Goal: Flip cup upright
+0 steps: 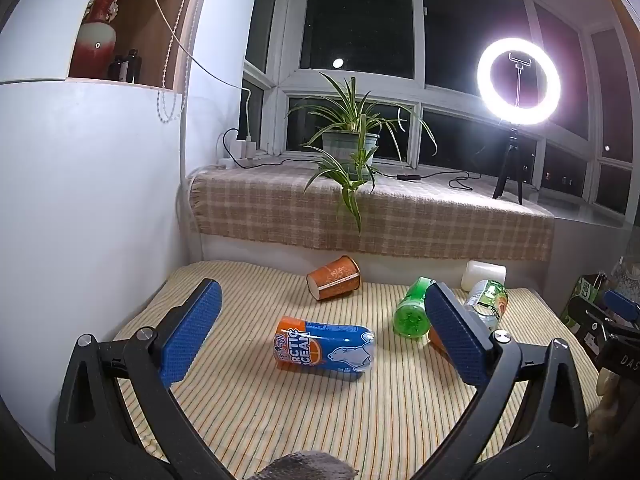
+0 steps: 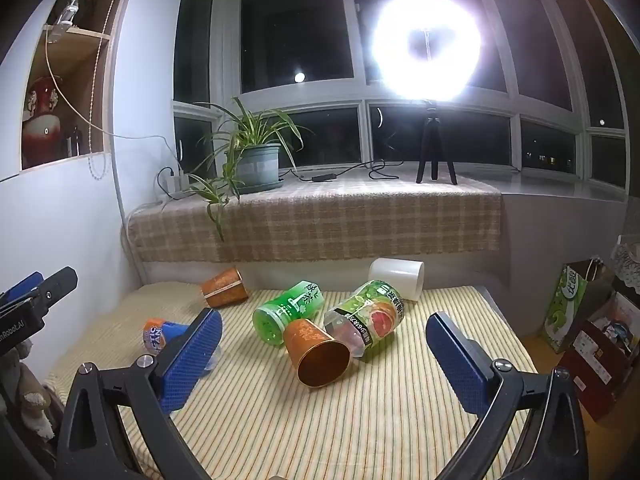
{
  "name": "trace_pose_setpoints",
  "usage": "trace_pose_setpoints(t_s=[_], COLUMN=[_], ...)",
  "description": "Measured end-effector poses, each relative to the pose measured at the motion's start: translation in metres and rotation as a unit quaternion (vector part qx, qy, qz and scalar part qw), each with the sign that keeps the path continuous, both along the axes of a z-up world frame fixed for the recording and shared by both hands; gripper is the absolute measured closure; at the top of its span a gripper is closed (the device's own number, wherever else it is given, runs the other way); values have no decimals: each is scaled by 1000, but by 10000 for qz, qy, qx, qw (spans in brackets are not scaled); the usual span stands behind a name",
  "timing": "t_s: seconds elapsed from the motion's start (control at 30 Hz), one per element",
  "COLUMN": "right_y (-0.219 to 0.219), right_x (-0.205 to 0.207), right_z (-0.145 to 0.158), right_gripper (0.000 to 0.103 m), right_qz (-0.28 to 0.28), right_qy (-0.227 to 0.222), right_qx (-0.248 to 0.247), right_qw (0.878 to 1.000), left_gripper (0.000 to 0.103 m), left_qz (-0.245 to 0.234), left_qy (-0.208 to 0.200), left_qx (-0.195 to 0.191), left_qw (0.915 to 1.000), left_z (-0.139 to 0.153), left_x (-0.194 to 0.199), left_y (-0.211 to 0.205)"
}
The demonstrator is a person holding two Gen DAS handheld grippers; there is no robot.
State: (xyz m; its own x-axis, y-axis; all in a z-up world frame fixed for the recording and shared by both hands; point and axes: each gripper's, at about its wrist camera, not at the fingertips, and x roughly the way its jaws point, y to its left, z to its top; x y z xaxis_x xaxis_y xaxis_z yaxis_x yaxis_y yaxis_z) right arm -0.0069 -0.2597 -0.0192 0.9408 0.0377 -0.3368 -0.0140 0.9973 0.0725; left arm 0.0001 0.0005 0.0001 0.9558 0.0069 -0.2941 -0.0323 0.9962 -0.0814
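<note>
Several cups lie on their sides on the striped cloth (image 1: 320, 412). A blue and orange Arctic Ocean cup (image 1: 326, 347) lies between the fingers of my open left gripper (image 1: 324, 336), a little beyond them. An orange cup (image 1: 334, 278) lies farther back. In the right wrist view an orange cup (image 2: 318, 350) lies with its mouth toward me, ahead of my open right gripper (image 2: 324, 360). Touching it are a green cup (image 2: 288, 312) and a clear cup with a fruit label (image 2: 368, 318). A white cup (image 2: 396, 283) lies at the back.
A checked cloth covers the window sill (image 2: 320, 220), which holds a potted plant (image 2: 256, 164), cables and a ring light on a tripod (image 2: 426, 48). A white wall (image 1: 80, 220) stands on the left. Boxes and a green bag (image 2: 568, 304) stand on the right.
</note>
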Motion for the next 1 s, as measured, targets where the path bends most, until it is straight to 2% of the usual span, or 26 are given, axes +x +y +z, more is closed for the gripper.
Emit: trace_pose_setpoints(t_s=[1.0], right_y=[3], right_x=[4], right_z=[-2], right_gripper=[0], right_qz=[61], right_qy=[31], right_qx=[52], right_qw=[10000], left_gripper=[0], left_qz=[-3], left_qy=[14], left_qx=[-10], left_qw=[10000], left_z=[-2], left_x=[1], left_y=[1])
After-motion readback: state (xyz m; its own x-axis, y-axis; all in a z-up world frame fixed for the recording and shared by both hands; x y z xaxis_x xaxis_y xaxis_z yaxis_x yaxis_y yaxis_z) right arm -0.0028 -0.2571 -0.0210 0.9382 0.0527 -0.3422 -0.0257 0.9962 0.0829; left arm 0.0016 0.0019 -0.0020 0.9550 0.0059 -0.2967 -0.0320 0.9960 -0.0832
